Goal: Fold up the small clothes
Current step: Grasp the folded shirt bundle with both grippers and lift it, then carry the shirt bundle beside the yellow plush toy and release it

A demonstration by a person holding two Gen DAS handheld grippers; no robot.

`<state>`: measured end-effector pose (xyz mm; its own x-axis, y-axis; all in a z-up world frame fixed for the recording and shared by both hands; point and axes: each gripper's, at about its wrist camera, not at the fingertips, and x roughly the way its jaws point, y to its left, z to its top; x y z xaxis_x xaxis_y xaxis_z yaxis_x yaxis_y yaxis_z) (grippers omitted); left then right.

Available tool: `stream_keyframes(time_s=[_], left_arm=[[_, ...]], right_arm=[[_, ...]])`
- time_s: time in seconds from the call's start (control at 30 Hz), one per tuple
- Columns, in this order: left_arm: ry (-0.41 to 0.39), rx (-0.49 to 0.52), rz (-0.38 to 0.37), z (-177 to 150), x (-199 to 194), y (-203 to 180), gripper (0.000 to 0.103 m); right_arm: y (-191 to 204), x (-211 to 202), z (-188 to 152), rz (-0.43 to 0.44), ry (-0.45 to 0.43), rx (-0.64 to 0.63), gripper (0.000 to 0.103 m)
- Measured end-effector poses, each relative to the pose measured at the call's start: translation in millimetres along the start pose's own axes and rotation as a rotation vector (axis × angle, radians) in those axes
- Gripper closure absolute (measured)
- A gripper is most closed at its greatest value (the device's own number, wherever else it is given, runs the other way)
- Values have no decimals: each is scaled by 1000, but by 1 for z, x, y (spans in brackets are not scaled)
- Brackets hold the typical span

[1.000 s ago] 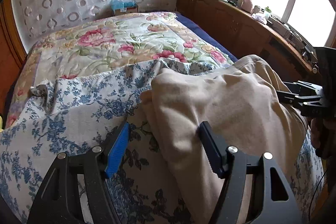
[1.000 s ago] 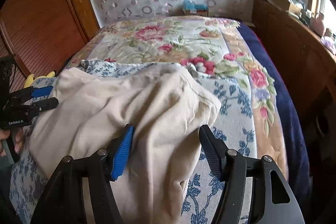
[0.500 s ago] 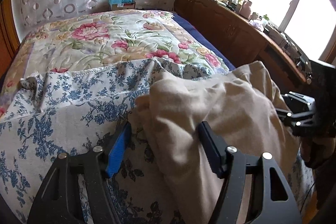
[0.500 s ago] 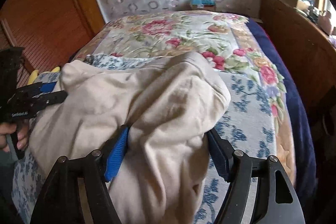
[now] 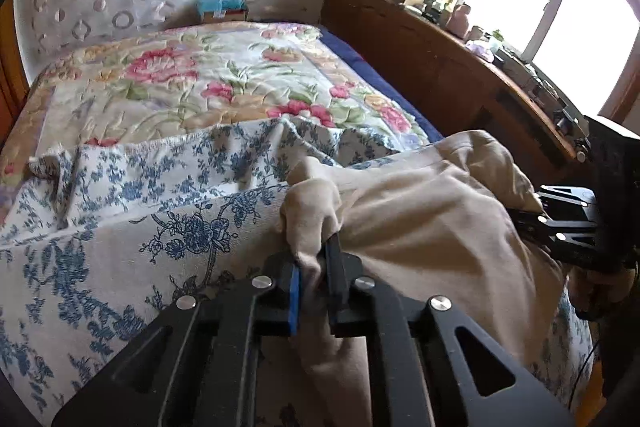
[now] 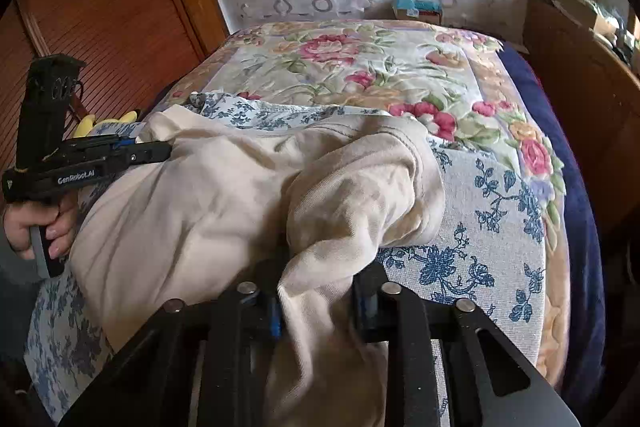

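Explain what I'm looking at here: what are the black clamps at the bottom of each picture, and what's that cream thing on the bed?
Each picture comes from a camera on a handheld two-finger gripper, looking along its fingers; a person holds one in each hand. The left gripper has shut on a bunched fold of the cream garment. The right gripper is closing on another fold of it, cloth filling the gap. The garment lies crumpled on a blue-flowered cloth spread over a pink-flowered quilt. Each camera also catches the other gripper from the side.
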<state>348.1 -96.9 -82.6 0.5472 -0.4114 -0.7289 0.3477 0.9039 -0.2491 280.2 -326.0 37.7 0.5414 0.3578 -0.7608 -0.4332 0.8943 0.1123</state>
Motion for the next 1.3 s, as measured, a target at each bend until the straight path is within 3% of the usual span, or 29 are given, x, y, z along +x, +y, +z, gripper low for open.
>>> stream_keyframes(time_s=[0.37, 0.67, 0.83, 1.03, 1.3], left_arm=[[-246, 37, 14, -16, -123, -24, 94], [-356, 21, 127, -46, -211, 15, 95], [-401, -54, 242, -78, -250, 56, 95], [-372, -182, 418, -121, -256, 123, 95], [-351, -309, 470, -165, -249, 166, 95]], right_arm=[[30, -56, -9, 17, -218, -63, 84], [91, -58, 22, 92, -260, -228, 84], [137, -34, 54, 176, -255, -367, 84], [207, 27, 101, 248, -178, -534, 84], [290, 97, 140, 257, -105, -694, 84]])
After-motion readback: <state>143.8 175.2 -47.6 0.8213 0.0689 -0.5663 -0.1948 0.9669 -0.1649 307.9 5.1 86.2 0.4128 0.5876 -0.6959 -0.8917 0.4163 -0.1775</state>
